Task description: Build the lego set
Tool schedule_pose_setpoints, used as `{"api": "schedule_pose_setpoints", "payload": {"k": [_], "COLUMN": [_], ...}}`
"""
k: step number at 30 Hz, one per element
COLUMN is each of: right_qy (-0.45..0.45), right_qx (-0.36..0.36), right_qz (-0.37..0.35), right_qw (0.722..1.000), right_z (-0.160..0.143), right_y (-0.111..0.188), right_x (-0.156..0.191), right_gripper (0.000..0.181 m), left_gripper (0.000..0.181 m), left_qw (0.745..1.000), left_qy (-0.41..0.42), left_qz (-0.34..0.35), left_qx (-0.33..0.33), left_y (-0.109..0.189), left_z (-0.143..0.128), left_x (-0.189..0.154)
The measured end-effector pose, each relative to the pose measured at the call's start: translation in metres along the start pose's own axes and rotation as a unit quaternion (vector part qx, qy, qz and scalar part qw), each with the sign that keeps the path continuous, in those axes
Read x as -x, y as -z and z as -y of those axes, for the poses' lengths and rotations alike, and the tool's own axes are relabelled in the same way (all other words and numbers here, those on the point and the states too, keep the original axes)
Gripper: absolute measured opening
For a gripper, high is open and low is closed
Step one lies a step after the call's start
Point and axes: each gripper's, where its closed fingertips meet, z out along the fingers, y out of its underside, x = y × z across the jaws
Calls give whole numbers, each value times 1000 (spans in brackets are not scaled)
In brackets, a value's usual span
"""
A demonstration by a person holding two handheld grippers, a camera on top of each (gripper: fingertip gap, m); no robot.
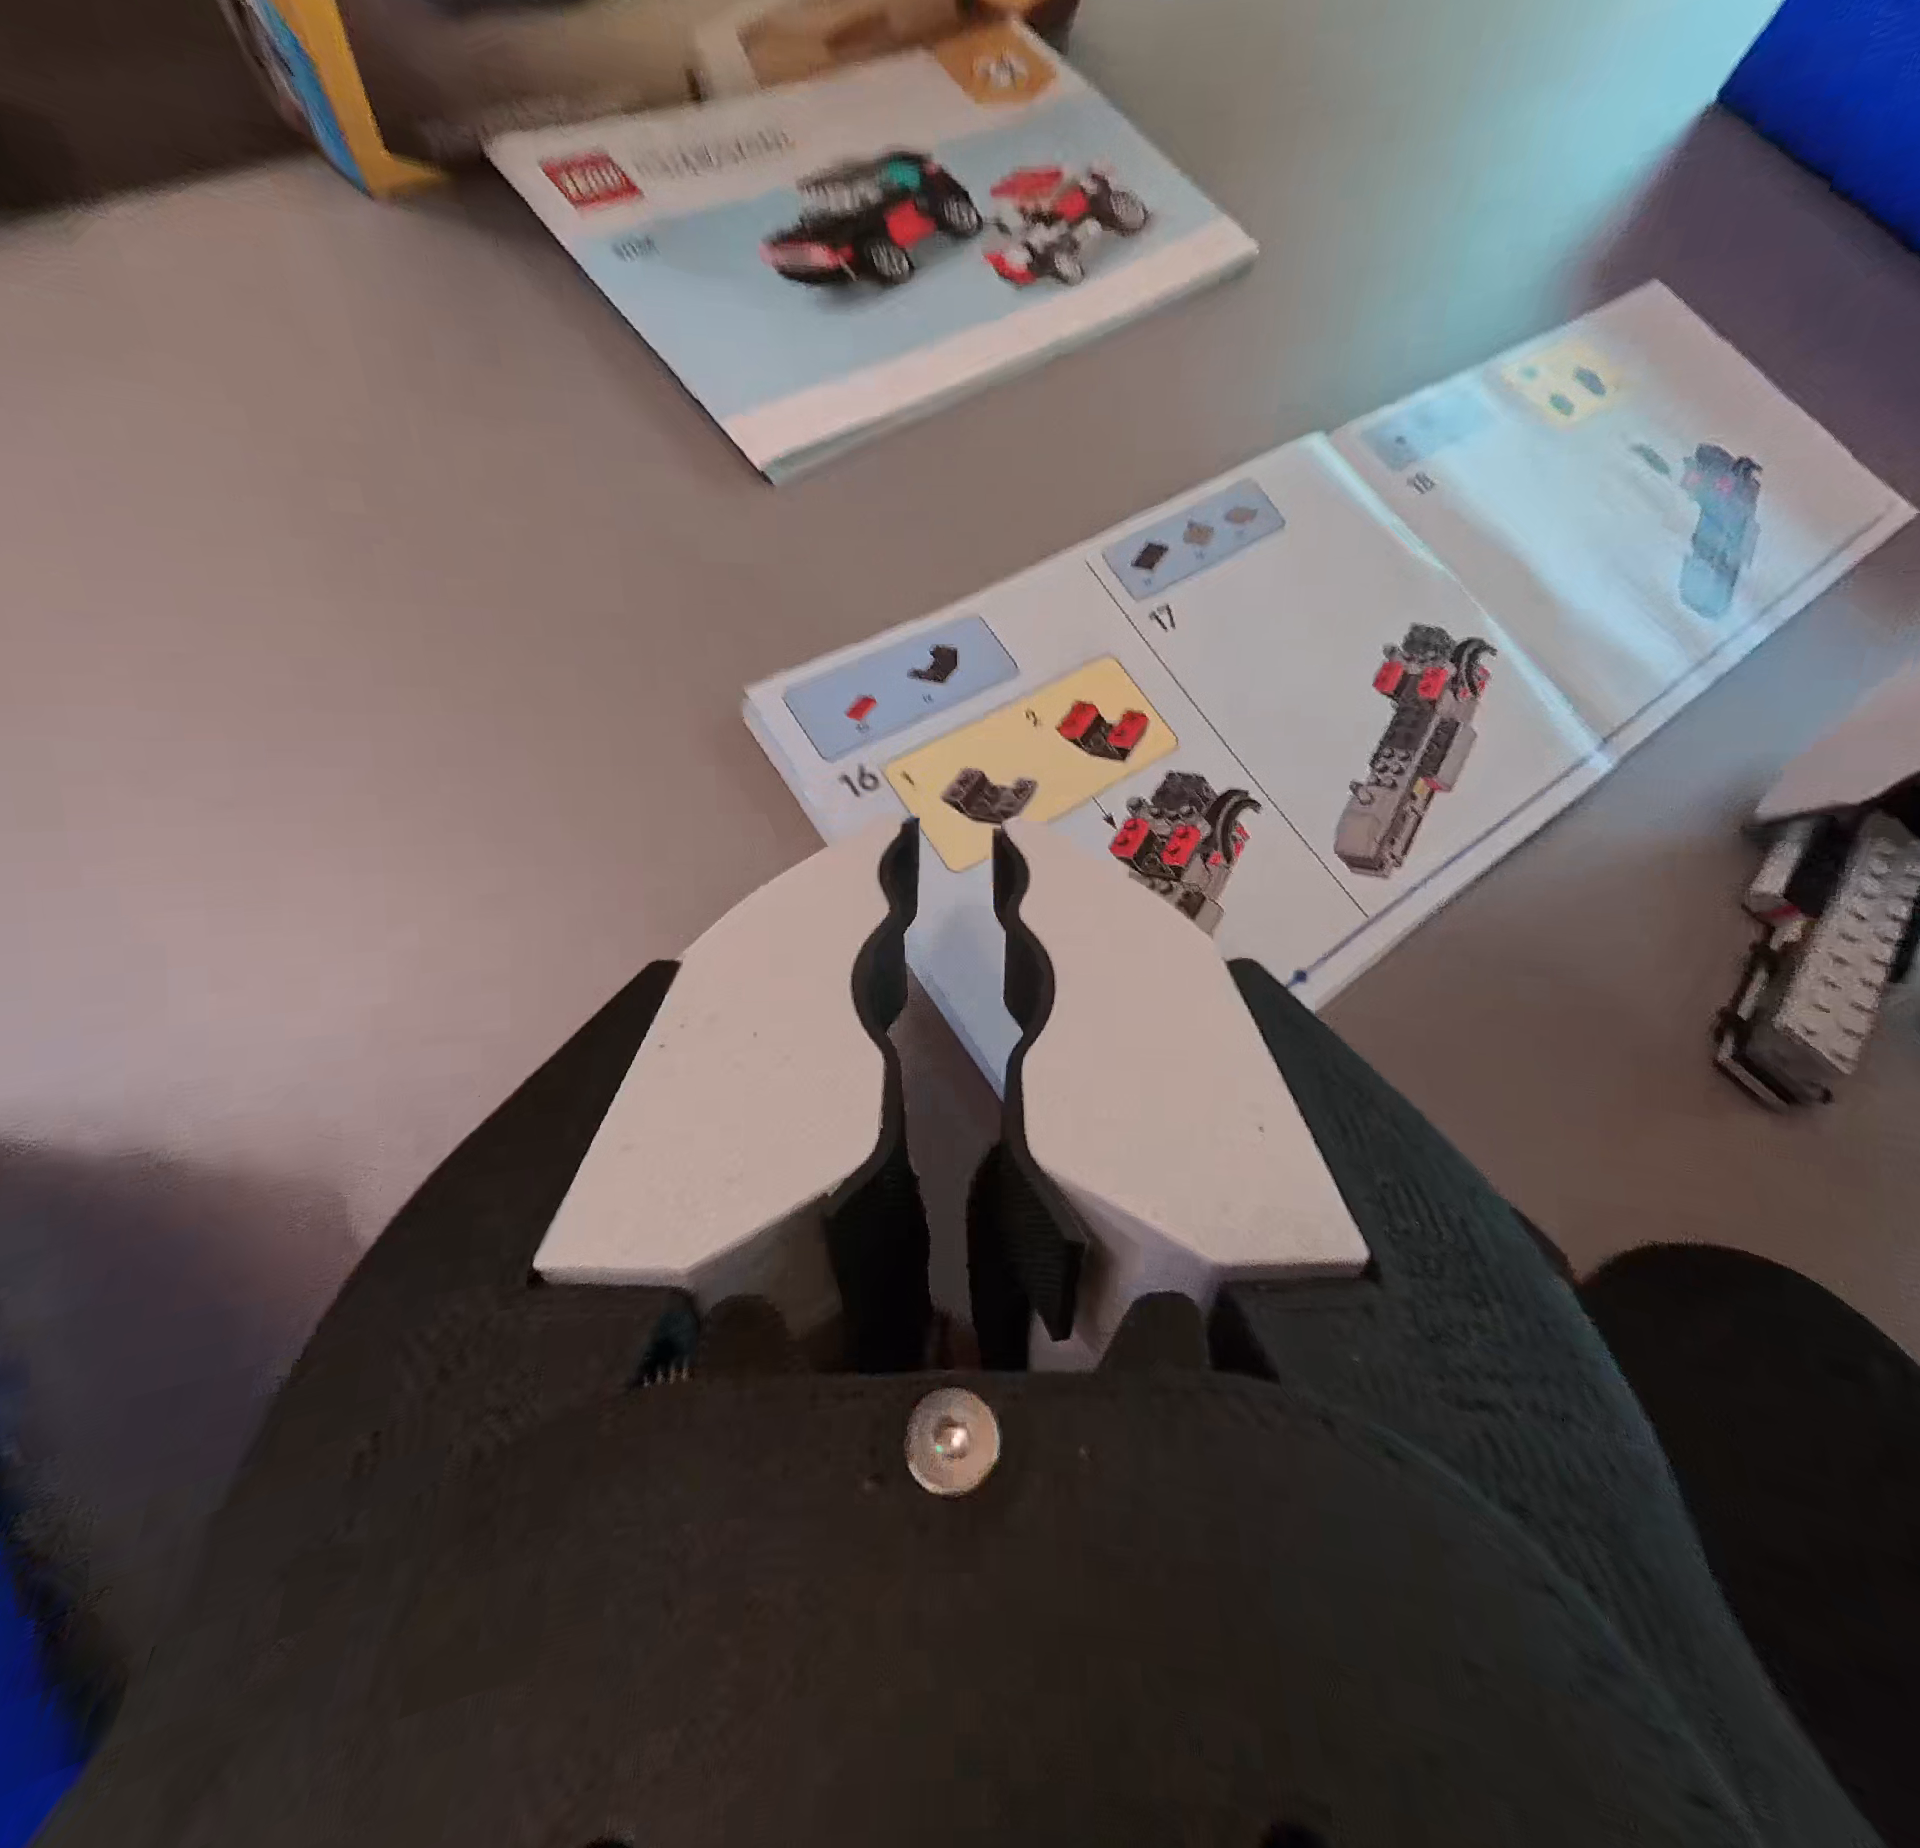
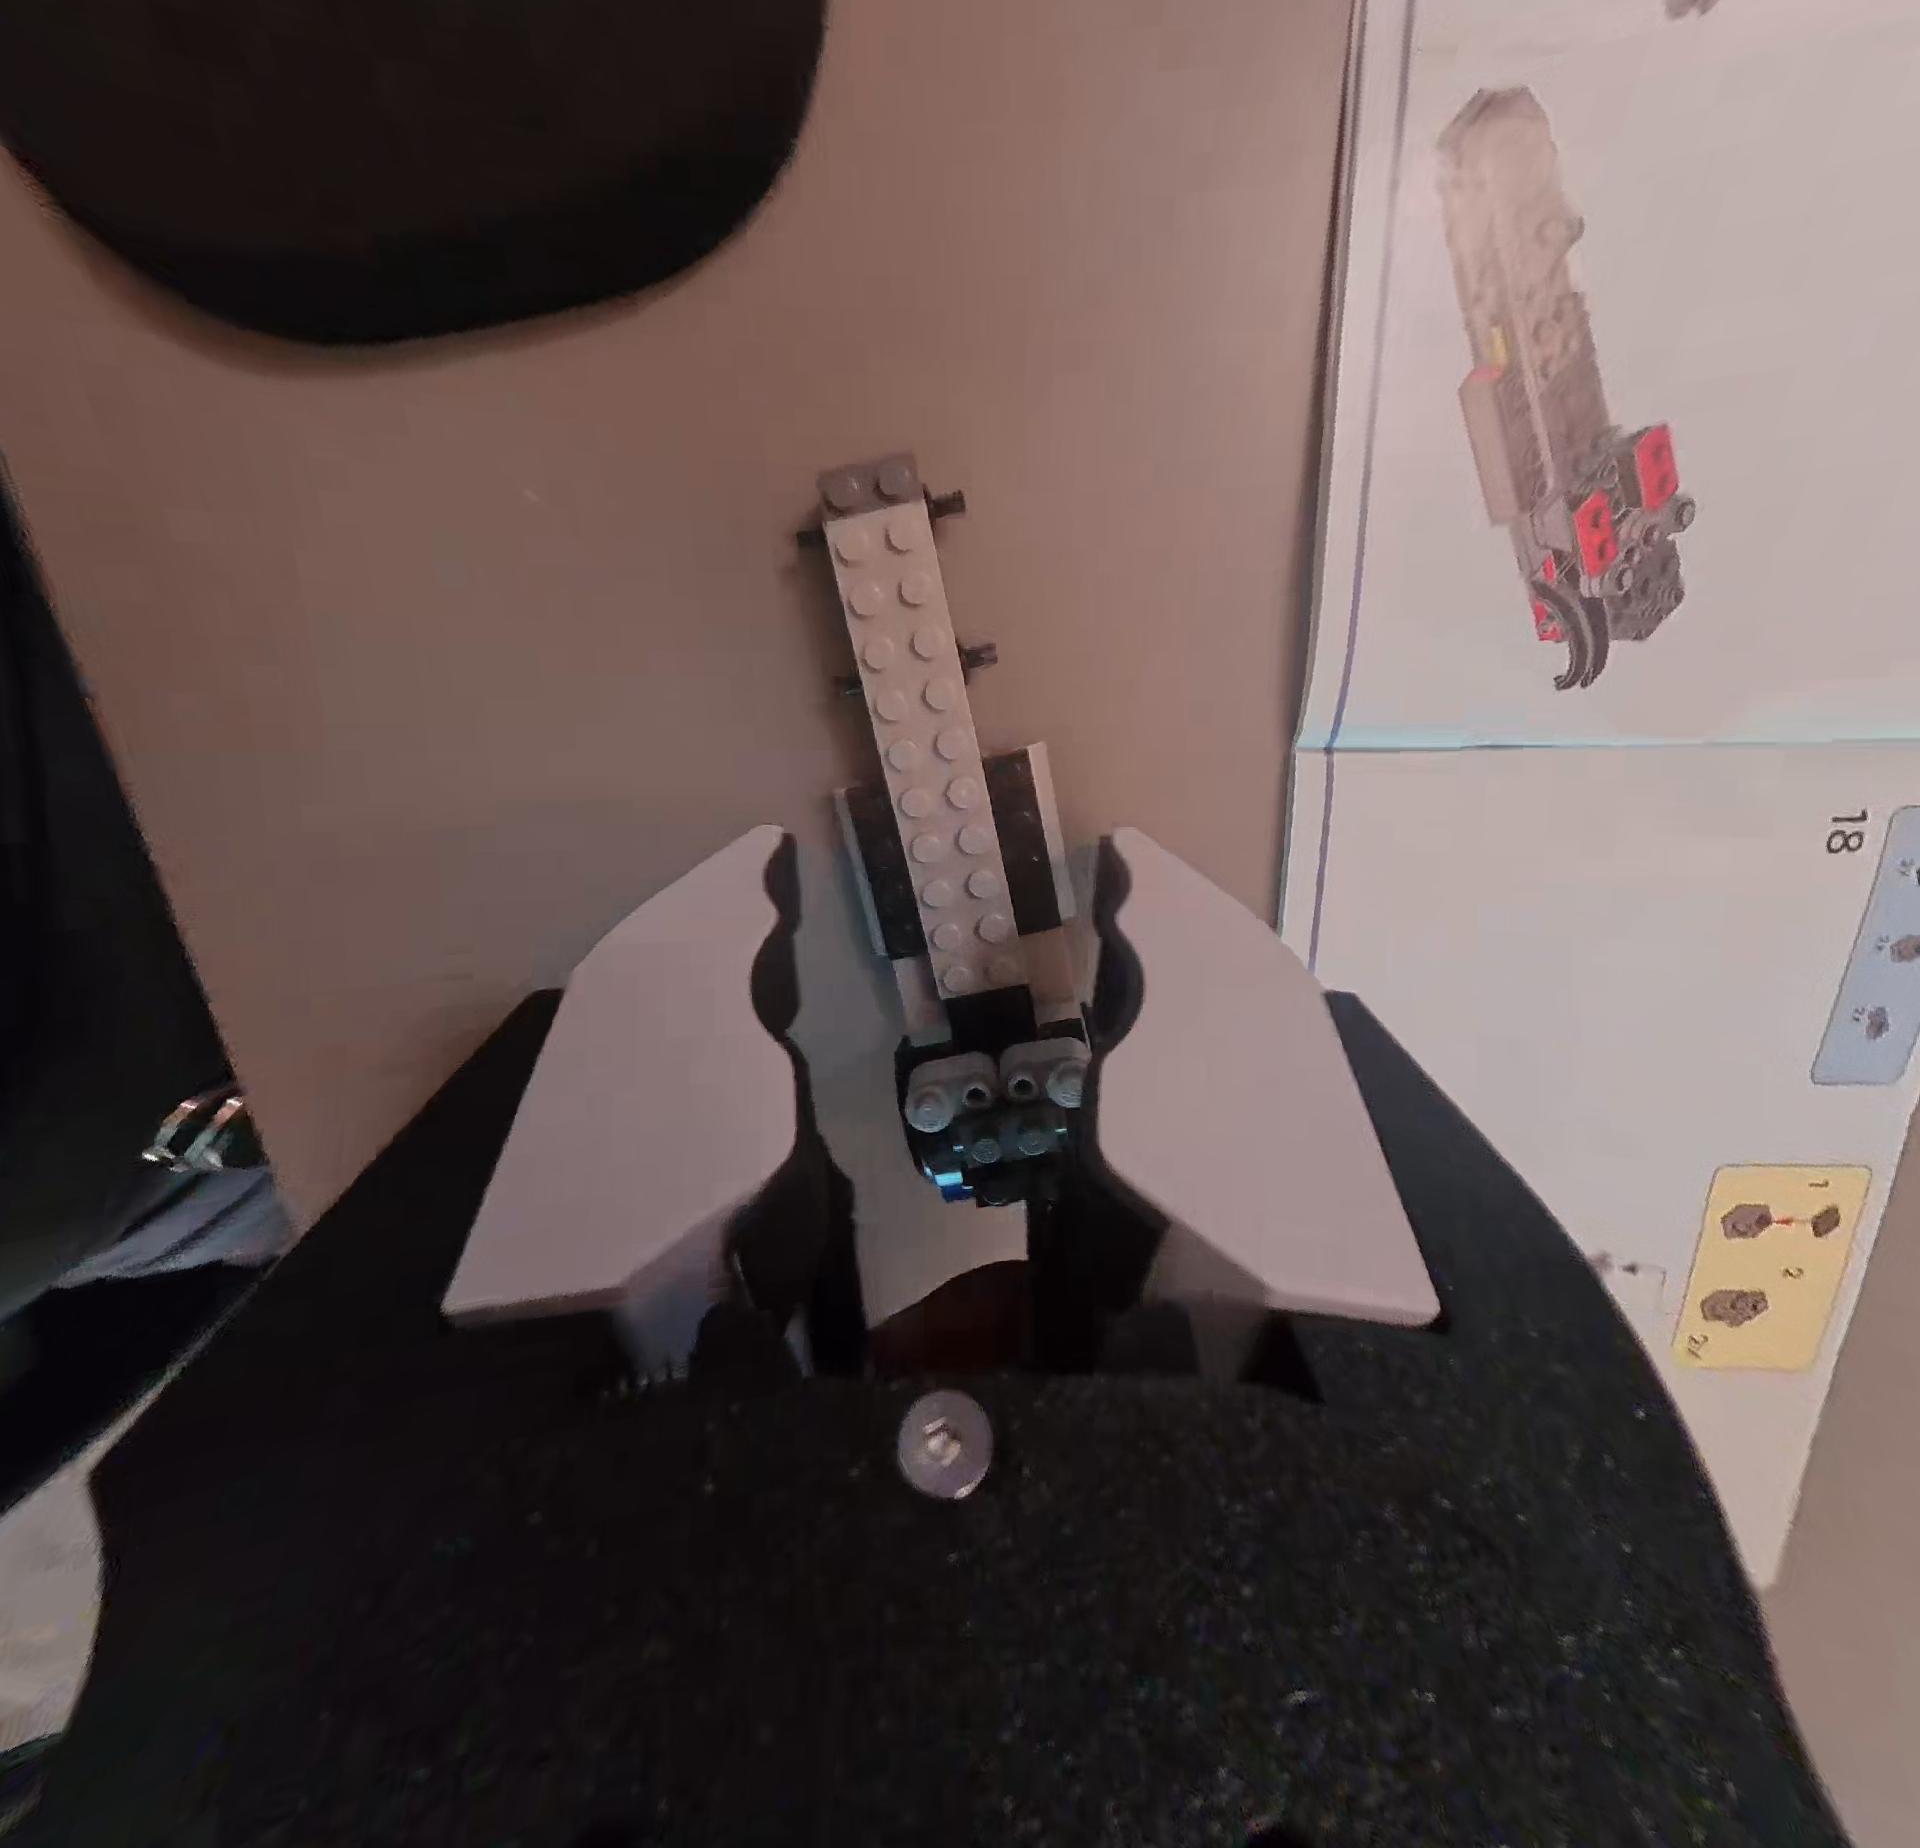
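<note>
A partly built lego model [image 2: 914,707], a long grey studded plate on black and white bricks with black pins at its sides, lies on the grey table. My right gripper [image 2: 945,844] is open, its fingers either side of the model's near end. The right finger is close against it and the left finger stands apart. The model also shows in the left wrist view [image 1: 1829,957] at the right edge. My left gripper [image 1: 954,837] is open only by a narrow gap and empty, hovering over the near corner of the open instruction booklet [image 1: 1299,718].
The open booklet [image 2: 1610,863] lies just right of the model. A closed booklet [image 1: 862,271] and a yellow-edged box [image 1: 312,53] lie farther back. A blue object [image 1: 1839,84] is at the far right. A black rounded shape [image 2: 416,115] fills the upper left. Some 25 cm of space lies between my two pairs of fingers. The right tips stand about 11 cm off the black rounded shape [image 2: 416,115].
</note>
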Motion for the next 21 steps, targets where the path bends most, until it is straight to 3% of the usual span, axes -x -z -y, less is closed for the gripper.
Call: {"api": "schedule_pose_setpoints", "payload": {"k": [3,5,7,9,11,15,17,21], "right_qy": [-38,-97,-202,-319,-376,-366,-345,-343], "right_qx": [-134,-238,-309,-303,-265,-170,-155,-167], "right_qz": [4,-25,-72,-116,-143,-185,-226,-210], "right_qw": [990,966,927,890,877,896,898,900], "right_z": [23,29,12,-29,-65,-100,-108,-121], "right_y": [31,63,88,87,70,35,36,40], "right_x": [-6,-27,-59,-84,-92,-92,-102,-112], "right_gripper": [71,69,57,50,48,48,46,45], "left_gripper": [14,16,16,17,18,16,15,7], "left_qw": [999,998,999,999,997,992,988,985], "left_qy": [21,27,27,28,34,52,66,66], "left_qz": [-35,-37,-23,-19,-25,-61,-87,-124], "left_qx": [31,39,41,41,58,97,105,104], "left_y": [-6,-7,-7,-7,-10,-13,-13,-10], "left_z": [-10,-12,-13,-13,-19,-29,-32,-40], "left_x": [-9,-9,-5,-4,-6,-21,-32,-55]}}
